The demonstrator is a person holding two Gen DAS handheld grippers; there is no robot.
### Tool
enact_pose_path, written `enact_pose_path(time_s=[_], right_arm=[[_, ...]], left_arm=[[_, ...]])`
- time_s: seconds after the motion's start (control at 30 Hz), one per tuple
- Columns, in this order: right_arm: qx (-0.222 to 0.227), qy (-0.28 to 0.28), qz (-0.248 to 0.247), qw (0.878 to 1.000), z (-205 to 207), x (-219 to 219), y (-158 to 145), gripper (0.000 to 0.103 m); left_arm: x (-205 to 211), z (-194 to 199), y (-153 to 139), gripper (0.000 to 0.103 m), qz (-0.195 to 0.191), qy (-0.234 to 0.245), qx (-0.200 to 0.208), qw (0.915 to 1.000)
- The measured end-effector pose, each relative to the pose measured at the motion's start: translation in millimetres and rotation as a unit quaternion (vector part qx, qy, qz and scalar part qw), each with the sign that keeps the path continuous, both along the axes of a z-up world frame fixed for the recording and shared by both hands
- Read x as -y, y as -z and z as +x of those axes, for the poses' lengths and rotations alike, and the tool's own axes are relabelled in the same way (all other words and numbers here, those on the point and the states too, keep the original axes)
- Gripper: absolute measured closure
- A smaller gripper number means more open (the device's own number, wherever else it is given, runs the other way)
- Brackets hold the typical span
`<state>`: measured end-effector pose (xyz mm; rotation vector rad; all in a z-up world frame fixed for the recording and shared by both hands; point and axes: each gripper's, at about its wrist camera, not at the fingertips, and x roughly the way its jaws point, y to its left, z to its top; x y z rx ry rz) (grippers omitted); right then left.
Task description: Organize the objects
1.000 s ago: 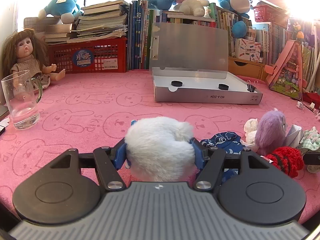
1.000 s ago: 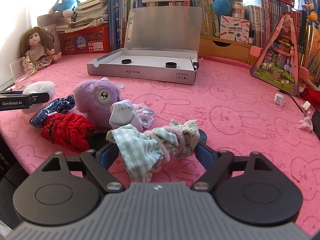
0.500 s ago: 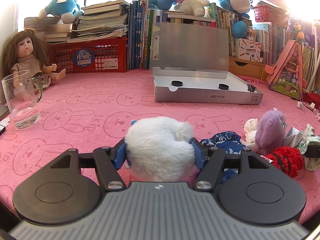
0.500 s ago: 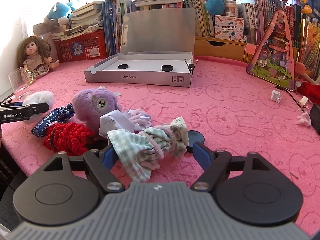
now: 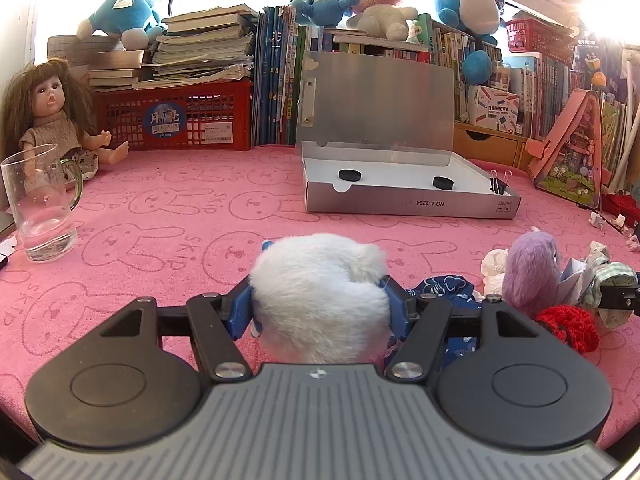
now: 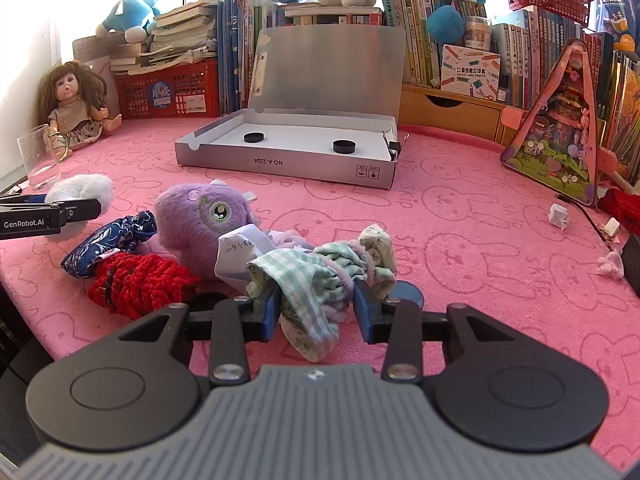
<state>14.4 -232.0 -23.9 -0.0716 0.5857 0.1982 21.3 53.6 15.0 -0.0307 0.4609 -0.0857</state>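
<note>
A pink towel-like cloth stamped with rabbits covers the desk (image 5: 168, 216), and books, a red crate and plush toys line the window wall behind an open grey box (image 6: 288, 160). The left gripper (image 5: 320, 304) points slightly down, its blue fingers (image 5: 240, 312) clamped on either side of a round white fluffy toy (image 5: 320, 288). The right gripper (image 6: 316, 308) tilts down too, fingers (image 6: 270, 312) closing on a crumpled checked green cloth (image 6: 312, 280) between them, with a fuzzy purple toy (image 6: 200, 220) and red knit (image 6: 132, 280) just left of it.
</note>
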Motion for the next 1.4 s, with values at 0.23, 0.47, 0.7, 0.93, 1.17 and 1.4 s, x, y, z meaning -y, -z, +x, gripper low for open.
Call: enact_pose_path(time_s=[0.23, 0.47, 0.7, 0.93, 1.17, 1.4], right_arm=[[0.023, 0.025, 0.001, 0.999, 5.7, 7.4, -15.1, 0.061], [0.042, 0.048, 0.008, 0.998, 13.6, 18.6, -28.3, 0.060], [0.052, 0.055, 0.006, 0.997, 29.5, 21.4, -37.0, 0.060], [0.028, 0.059, 0.008, 0.998, 45.9, 22.3, -29.3, 0.055], [0.015, 0.040, 0.010, 0.999, 42.7, 25.8, -7.8, 0.016], [-0.014, 0.002, 0.002, 1.000, 49.7, 20.9, 7.2, 0.011]], left_arm=[[1.1, 6.1, -8.8, 0.034, -0.008, 0.006, 0.010, 0.9999], [4.4, 16.3, -20.8, 0.034, -0.012, 0.012, 0.025, 0.9996], [8.0, 33.0, -32.2, 0.034, -0.021, 0.021, 0.029, 0.9992], [12.2, 47.7, -38.7, 0.034, -0.020, 0.025, 0.032, 0.9990], [12.8, 47.6, -28.4, 0.034, -0.019, 0.029, 0.017, 0.9992], [13.4, 47.9, -25.4, 0.034, -0.018, 0.029, 0.016, 0.9993]])
